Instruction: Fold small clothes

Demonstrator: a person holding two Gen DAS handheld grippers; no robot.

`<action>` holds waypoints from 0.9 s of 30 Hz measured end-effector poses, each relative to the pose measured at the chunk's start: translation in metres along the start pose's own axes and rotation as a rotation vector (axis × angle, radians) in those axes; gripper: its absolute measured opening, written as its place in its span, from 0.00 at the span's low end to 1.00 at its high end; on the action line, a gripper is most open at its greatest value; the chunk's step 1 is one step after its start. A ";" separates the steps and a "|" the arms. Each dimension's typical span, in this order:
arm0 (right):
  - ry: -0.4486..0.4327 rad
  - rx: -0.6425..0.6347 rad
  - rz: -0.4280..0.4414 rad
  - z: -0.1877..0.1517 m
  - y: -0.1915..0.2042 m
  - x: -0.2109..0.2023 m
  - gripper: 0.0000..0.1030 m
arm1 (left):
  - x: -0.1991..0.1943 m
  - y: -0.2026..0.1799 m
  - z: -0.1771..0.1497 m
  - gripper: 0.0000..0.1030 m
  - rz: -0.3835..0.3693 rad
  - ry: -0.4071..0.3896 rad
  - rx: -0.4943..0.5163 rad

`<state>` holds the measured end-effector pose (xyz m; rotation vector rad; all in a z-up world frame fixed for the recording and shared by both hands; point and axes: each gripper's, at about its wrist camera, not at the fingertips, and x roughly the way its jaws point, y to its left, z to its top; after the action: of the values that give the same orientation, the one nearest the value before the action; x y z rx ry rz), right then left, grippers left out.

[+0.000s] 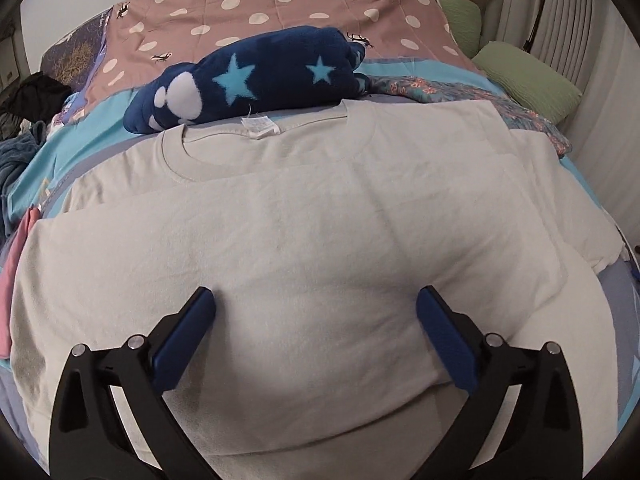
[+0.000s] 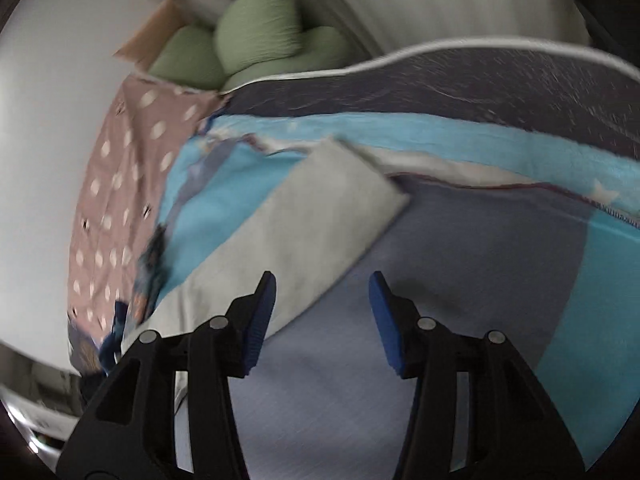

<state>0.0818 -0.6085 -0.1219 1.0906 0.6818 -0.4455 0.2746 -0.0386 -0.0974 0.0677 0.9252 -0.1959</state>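
A cream T-shirt lies flat on the bed, collar and white label at the far side, with a fold of fabric laid over its body. My left gripper is open and empty, just above the shirt's near part. In the right wrist view a sleeve or folded edge of the same shirt lies on the blue bedcover. My right gripper is open and empty, above the cover at that piece's near edge.
A dark blue star-patterned fleece lies just beyond the collar. A brown dotted cloth covers the far bed. Green pillows sit at the right, and also show in the right wrist view. Pink fabric lies at the left edge.
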 end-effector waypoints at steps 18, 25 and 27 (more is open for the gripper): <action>0.008 -0.194 0.346 -0.032 0.146 0.002 0.04 | -0.003 0.002 -0.002 0.99 -0.024 -0.016 -0.014; 0.219 -0.632 0.647 -0.195 0.310 -0.009 0.04 | -0.011 0.021 -0.005 0.98 -0.152 -0.070 -0.114; 0.285 -0.756 0.659 -0.249 0.338 0.001 0.04 | -0.015 0.036 -0.008 0.97 -0.237 -0.104 -0.187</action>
<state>0.2276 -0.2439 0.0251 0.5916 0.6153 0.5183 0.2669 0.0002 -0.0909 -0.2242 0.8432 -0.3289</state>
